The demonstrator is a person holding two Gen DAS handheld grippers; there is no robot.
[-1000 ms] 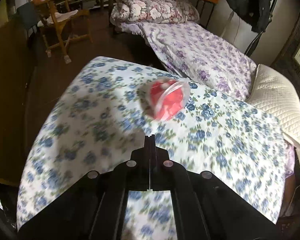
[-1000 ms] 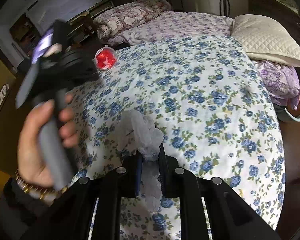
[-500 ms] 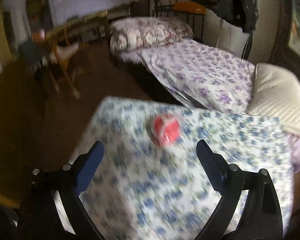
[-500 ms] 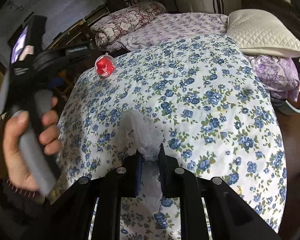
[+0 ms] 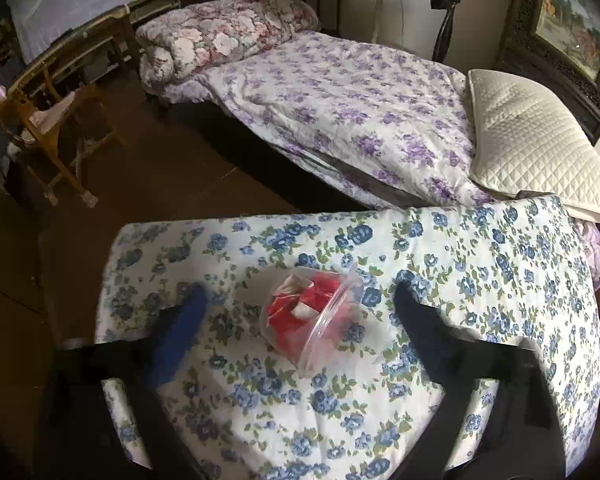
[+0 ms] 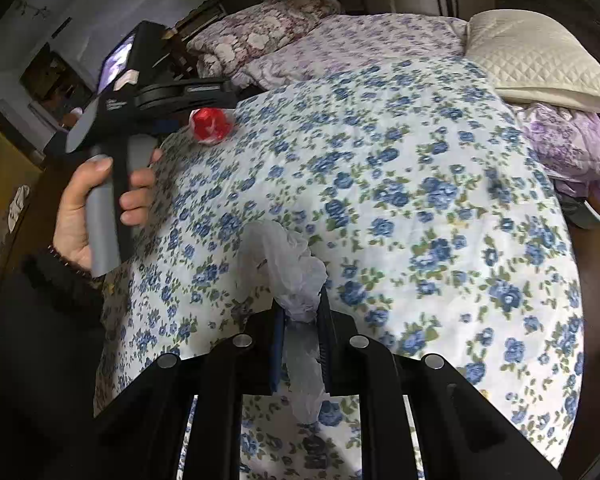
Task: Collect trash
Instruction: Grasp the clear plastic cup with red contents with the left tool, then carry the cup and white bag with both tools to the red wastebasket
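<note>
A clear plastic cup [image 5: 312, 316] stuffed with red and white wrappers lies on its side on the blue-flowered bed cover [image 5: 480, 280], near its far corner. My left gripper [image 5: 300, 286] straddles the cup, its jaws closing with a gap on each side of the cup. The right wrist view shows the same cup [image 6: 210, 124] beside the left gripper, which a hand [image 6: 96, 208] holds. My right gripper [image 6: 302, 312] is shut on a crumpled white plastic bag [image 6: 288, 264] above the cover.
Beyond the cover lies a second bed with a purple-flowered quilt [image 5: 340, 92] and a rolled floral duvet [image 5: 220, 40]. A cream quilted pillow [image 5: 532, 140] sits at the right. A wooden chair [image 5: 48, 120] stands on the dark floor at the left.
The left gripper went from shut to wide open, then narrowed, and moved forward to the cup, which now lies between its jaws. The right gripper kept still with the bag.
</note>
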